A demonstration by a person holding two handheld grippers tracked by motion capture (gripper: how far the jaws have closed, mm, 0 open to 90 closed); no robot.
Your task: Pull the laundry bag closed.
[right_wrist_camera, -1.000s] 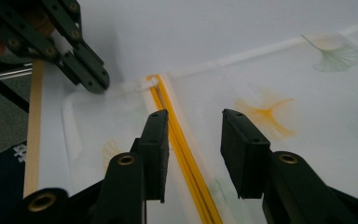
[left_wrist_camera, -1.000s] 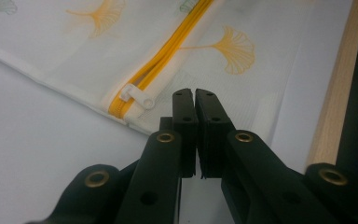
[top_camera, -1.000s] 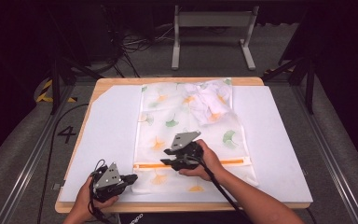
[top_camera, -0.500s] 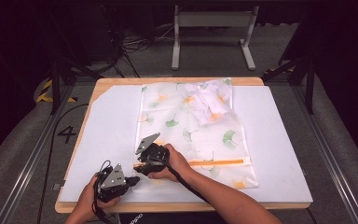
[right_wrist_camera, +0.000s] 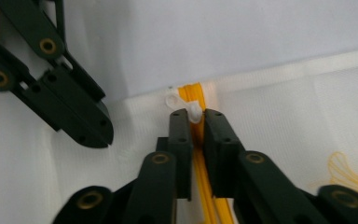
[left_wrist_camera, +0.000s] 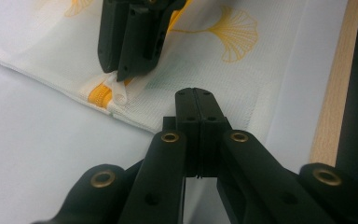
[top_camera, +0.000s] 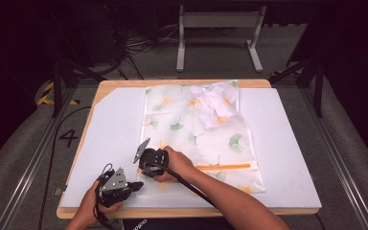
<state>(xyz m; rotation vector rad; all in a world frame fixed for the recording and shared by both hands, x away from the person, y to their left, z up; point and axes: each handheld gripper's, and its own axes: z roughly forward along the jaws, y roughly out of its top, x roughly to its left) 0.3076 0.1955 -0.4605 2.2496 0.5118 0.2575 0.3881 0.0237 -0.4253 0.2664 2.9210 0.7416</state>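
1. At the left, our left gripper point(top_camera: 135, 185) had its jaws together, pinching the near corner of the mesh bag point(top_camera: 196, 139) on the white mat point(top_camera: 115, 124);
2. Next, our right gripper point(right_wrist_camera: 194, 116) clamped the white zipper pull point(right_wrist_camera: 192, 110) at the left end of the orange zipper point(top_camera: 225, 166); its jaws had just been closing on it;
3. We judged the zipper was now fully drawn; only letting go was left;
4. A second earlier, our right hand was farther right, mid-zipper.
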